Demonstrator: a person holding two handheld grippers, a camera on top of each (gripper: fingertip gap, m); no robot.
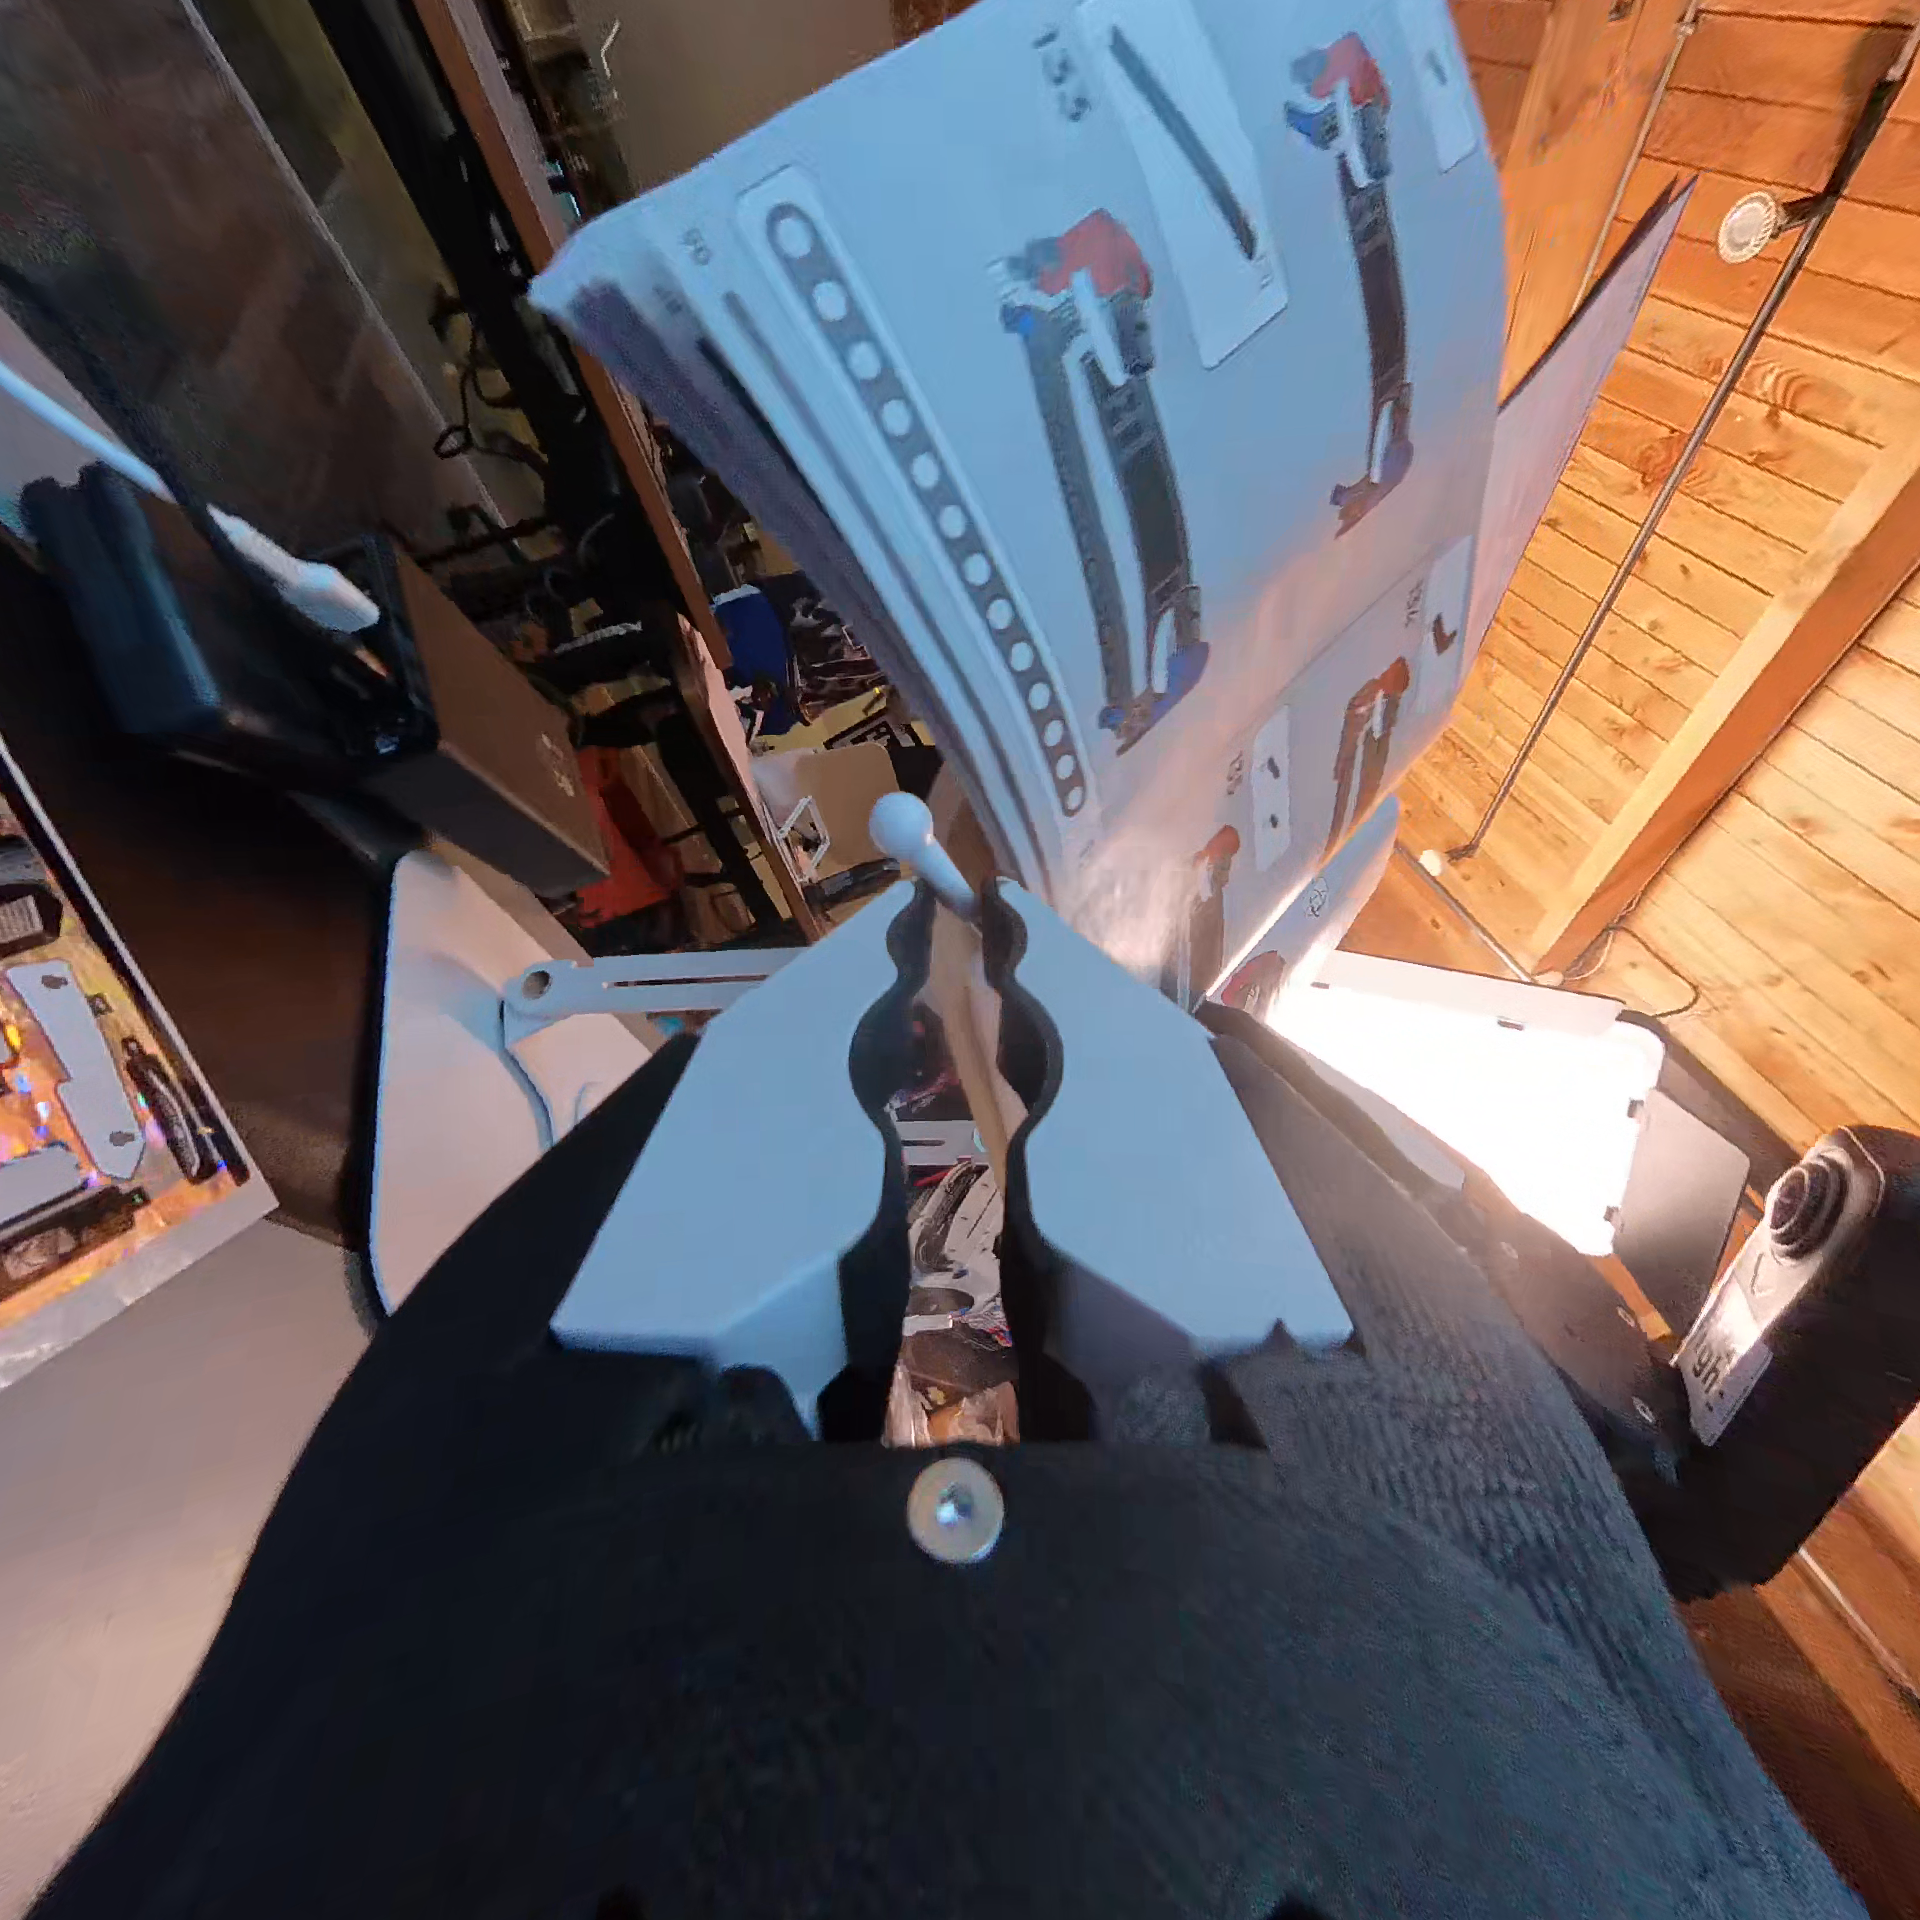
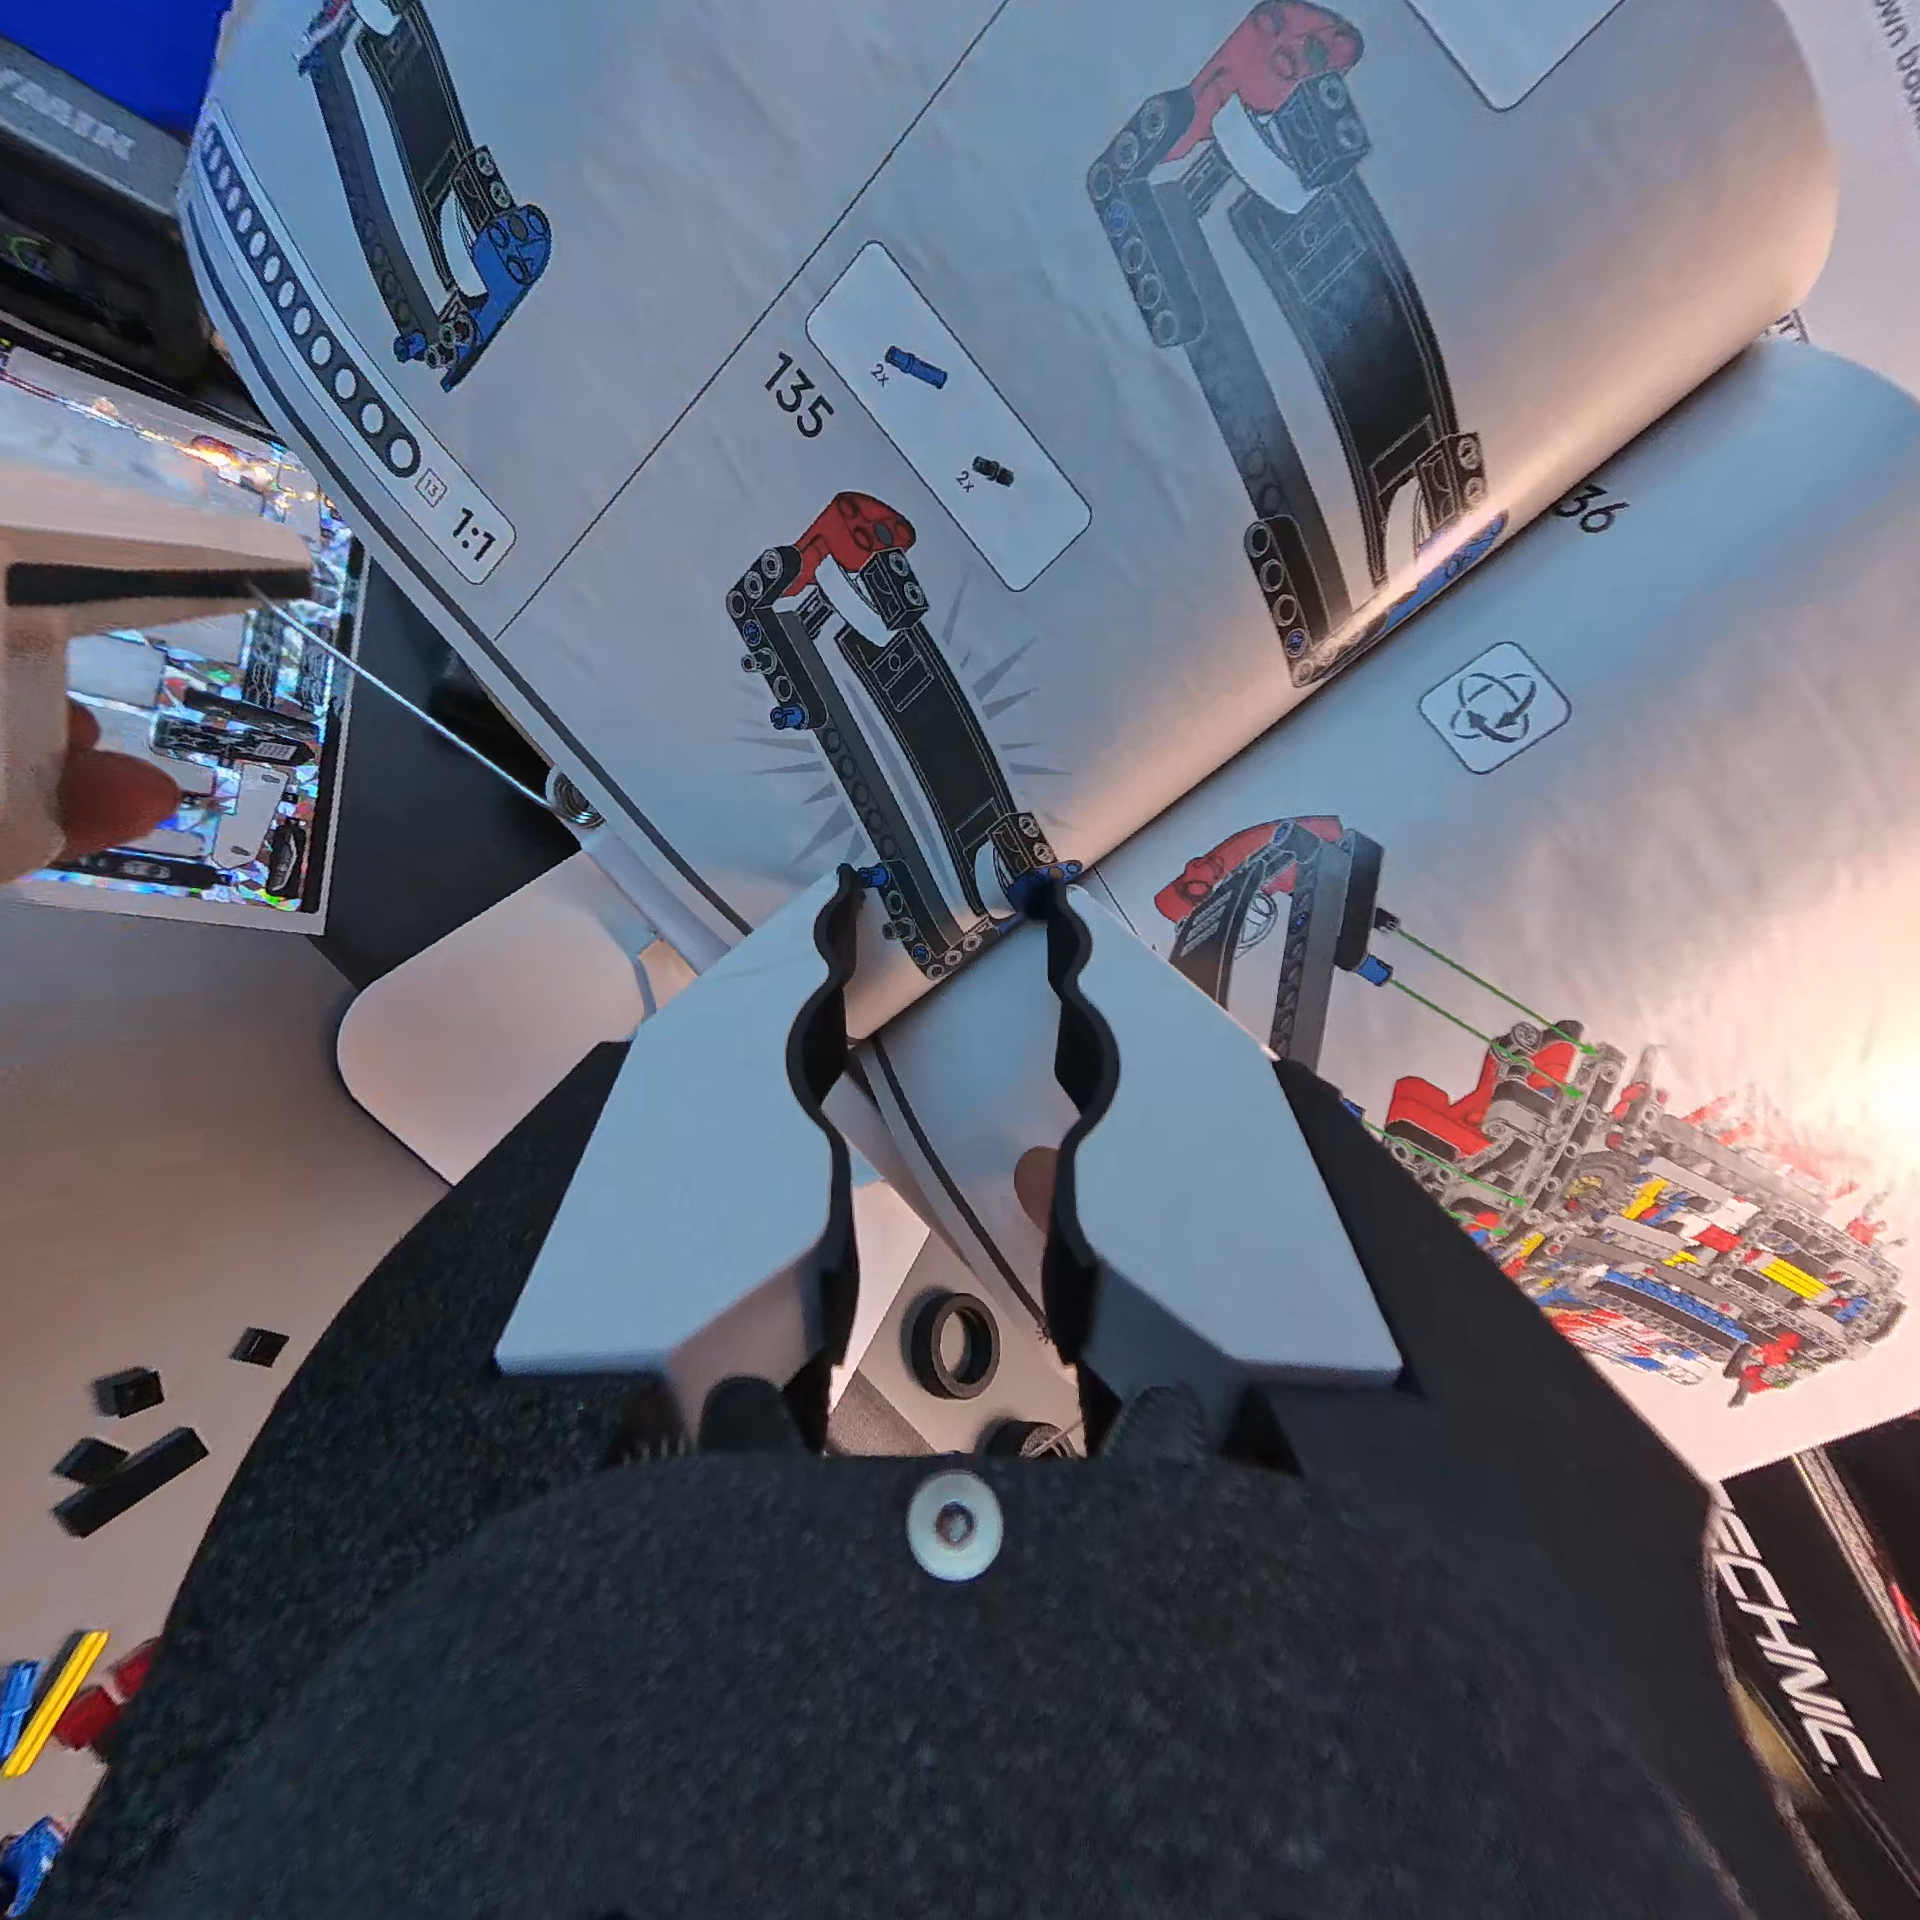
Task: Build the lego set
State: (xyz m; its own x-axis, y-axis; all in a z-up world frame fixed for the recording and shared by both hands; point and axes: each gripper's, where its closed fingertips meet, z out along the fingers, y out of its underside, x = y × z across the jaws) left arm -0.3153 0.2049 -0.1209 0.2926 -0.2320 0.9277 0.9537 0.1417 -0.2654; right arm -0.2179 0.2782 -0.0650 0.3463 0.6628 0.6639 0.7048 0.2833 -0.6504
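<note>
Consulting the booklet (image 2: 1039, 436) appears to be the step in hand, not assembly. The booklet stands open and raised off the worktop (image 2: 208, 1091), its fold running diagonally across the right wrist view from lower left to upper right; the upper pages curl back. The lift and tilt seem meant to bring the diagrams to the reader.

The right hand-held gripper (image 2: 951, 899) points at the fold, its jaws a narrow way apart and holding nothing; whether a tip touches the paper cannot be told.

The left hand-held gripper (image 1: 958, 899) has its jaws nearly closed beside a white ball-ended pin (image 1: 920, 847). Whether it pinches the pin or a page edge cannot be told.

Loose black pieces (image 2: 125, 1455) and a black ring (image 2: 956, 1345) lie on the worktop under the booklet, untouched. No model build is in view.
</note>
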